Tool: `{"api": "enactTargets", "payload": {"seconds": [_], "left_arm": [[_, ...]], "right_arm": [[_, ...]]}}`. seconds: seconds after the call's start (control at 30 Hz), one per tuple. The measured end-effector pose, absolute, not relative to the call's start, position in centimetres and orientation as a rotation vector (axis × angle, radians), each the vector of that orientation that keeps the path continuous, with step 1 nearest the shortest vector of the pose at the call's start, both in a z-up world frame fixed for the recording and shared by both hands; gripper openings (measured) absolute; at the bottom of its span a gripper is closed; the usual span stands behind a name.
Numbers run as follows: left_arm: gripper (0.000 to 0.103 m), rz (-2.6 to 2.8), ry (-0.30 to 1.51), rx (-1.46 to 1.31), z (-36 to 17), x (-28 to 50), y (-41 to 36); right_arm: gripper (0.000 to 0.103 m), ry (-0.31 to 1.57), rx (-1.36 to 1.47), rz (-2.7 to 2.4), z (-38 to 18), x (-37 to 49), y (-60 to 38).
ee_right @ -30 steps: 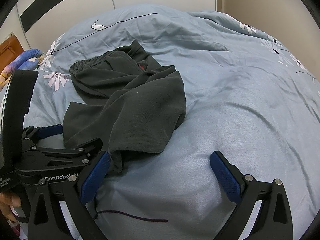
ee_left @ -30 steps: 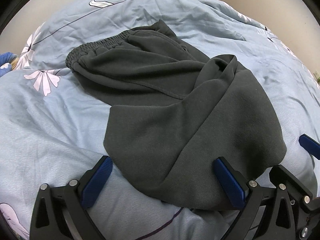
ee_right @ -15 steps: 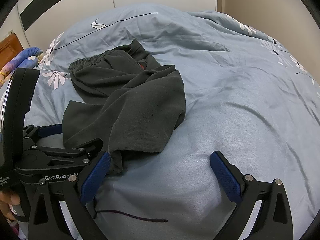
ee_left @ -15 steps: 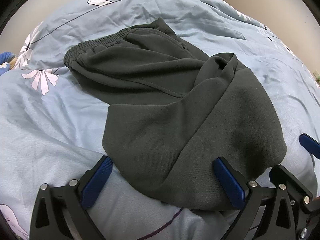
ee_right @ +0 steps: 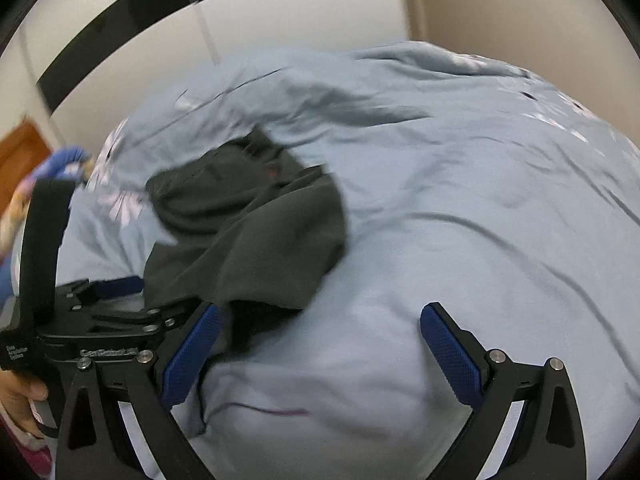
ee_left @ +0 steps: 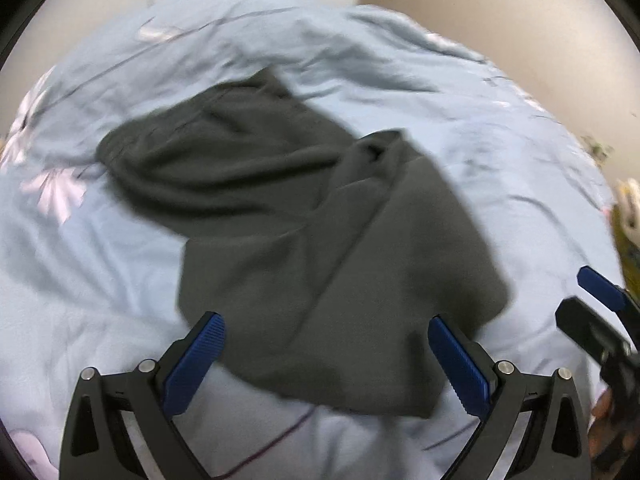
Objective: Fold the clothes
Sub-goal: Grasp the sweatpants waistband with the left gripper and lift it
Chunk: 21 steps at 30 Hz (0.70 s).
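Dark grey-green trousers (ee_left: 320,240) lie crumpled on a light blue bedsheet (ee_left: 100,272), waistband at the far left, a leg folded toward me. They also show in the right wrist view (ee_right: 256,232). My left gripper (ee_left: 326,354) is open, its blue pads either side of the near hem, just above the cloth. My right gripper (ee_right: 318,348) is open over bare sheet, to the right of the trousers; its left pad (ee_right: 192,356) is close to the hem. The left gripper's body (ee_right: 104,320) shows at the left of that view.
The bedsheet (ee_right: 480,240) has pale flower prints and covers the whole bed. A white wardrobe with a black stripe (ee_right: 160,12) stands behind the bed. A beige wall (ee_left: 480,0) is at the back right. A colourful cloth (ee_right: 60,164) lies at the far left.
Both views have tilted upward and blurred: both grippers have drawn back and up a little from the trousers. The trousers lie as before. Both grippers stay open.
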<state>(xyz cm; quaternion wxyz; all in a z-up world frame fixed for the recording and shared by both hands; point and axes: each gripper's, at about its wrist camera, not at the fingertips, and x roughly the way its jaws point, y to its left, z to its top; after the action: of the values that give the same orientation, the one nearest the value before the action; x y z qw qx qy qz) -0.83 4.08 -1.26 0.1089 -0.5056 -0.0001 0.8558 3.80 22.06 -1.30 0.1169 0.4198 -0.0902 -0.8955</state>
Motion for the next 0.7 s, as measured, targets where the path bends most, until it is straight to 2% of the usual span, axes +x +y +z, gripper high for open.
{"api": "enactTargets", "payload": {"seconds": [0.17,0.33,0.4,0.43,0.5,0.57,0.7], "left_arm": [[0.103,2.5,0.166,-1.379,1.0,-2.0,7.5],[0.101,2.443,0.151,-1.456,0.2,-3.2,10.1],[0.089,2.437,0.199,-1.501,-0.6,-3.2,10.6],[0.074,2.434,0.225,-1.524,-1.1,-3.2,10.9],[0.034,2.428,0.276,-1.57,-1.9,-3.1,11.4],[0.018,2.46,0.211,-1.638,-2.2,-3.6,10.7],[0.01,2.499,0.116,-1.576,0.2,-4.1,10.3]], "right_arm": [[0.1,-0.395,1.193,-2.758,0.6,5.8,27.9],[0.1,-0.486,1.199,-2.798,1.0,7.1,30.8],[0.1,-0.475,1.21,-2.792,1.0,7.5,30.9],[0.1,-0.461,1.208,-2.79,0.9,7.8,30.9],[0.1,-0.443,1.22,-2.786,0.6,8.1,30.9],[0.1,-0.46,1.236,-2.778,0.3,8.1,31.1],[0.1,-0.518,1.239,-2.769,-0.2,8.9,32.4]]}}
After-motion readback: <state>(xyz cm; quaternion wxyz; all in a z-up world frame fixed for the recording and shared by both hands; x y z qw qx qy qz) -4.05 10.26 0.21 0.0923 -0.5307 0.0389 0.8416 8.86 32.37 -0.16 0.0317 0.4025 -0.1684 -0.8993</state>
